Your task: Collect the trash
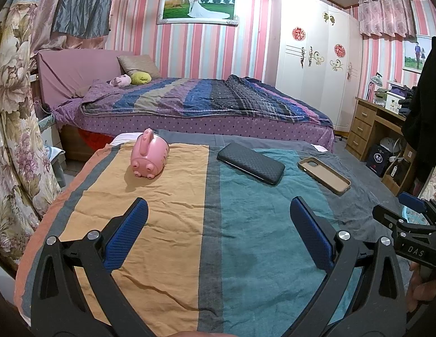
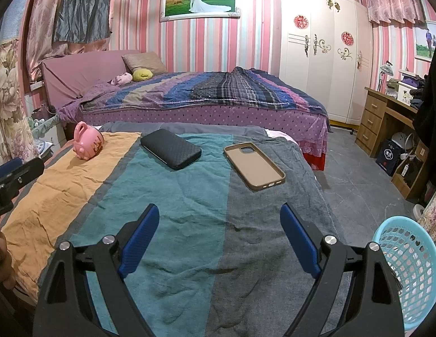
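Observation:
A striped cloth (image 1: 167,224) (image 2: 190,196) covers the table in front of me. On it lie a pink pig-shaped toy (image 1: 149,156) (image 2: 87,143) tipped on its side, a black textured case (image 1: 251,163) (image 2: 170,148) and a tan phone case (image 1: 324,174) (image 2: 254,165) with its hollow side up. My left gripper (image 1: 219,207) hovers open over the orange and teal stripes, nothing between its blue pads. My right gripper (image 2: 219,210) hovers open over the teal and grey stripes, short of the tan case, also empty. A light blue mesh basket (image 2: 409,269) stands on the floor at the right.
A bed (image 1: 204,104) (image 2: 201,95) with a striped quilt lies beyond the table. A white wardrobe (image 2: 324,45) and a wooden desk (image 2: 386,118) line the right wall. Flowered curtains (image 1: 13,112) hang at the left. Grey floor (image 2: 358,179) shows to the right of the table.

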Demonstrator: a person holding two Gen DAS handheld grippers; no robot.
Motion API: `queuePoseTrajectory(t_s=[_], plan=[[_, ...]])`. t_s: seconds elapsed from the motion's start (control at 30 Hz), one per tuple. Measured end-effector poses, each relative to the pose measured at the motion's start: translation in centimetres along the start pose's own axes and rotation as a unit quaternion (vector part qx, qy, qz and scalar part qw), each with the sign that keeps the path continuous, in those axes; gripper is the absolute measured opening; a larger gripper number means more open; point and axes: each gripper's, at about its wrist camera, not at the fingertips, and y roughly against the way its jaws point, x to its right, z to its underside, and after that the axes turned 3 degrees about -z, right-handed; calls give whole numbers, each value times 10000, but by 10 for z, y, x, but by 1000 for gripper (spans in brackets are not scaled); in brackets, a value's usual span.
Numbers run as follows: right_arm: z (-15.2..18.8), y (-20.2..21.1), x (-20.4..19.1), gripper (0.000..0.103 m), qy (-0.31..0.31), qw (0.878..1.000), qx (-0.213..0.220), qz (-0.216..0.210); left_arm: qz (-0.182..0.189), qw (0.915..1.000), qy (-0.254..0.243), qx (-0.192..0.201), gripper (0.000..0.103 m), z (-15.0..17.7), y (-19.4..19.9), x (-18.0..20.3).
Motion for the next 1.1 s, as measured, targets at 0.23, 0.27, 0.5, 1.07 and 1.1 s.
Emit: queuePoseTrajectory(t_s=[0.23, 0.27, 0.5, 1.07, 1.1], plan=[[0, 2, 2, 86, -4, 10000, -5, 24, -11, 10000, 44, -25, 98, 0, 1, 0], [0, 2, 3, 86, -11, 10000, -4, 20, -25, 10000, 33, -13, 98, 0, 2, 0], [-1, 3, 4, 86, -22, 10000, -7, 26, -67, 10000, 13, -30, 98, 0, 4, 0], [-3, 5, 4, 86, 14, 10000, -1, 15, -100, 9999, 38, -41, 98, -1, 7, -2], [-3, 5, 4, 86, 19, 10000, -7, 19, -100, 9999, 36, -30, 98, -1, 7, -2]])
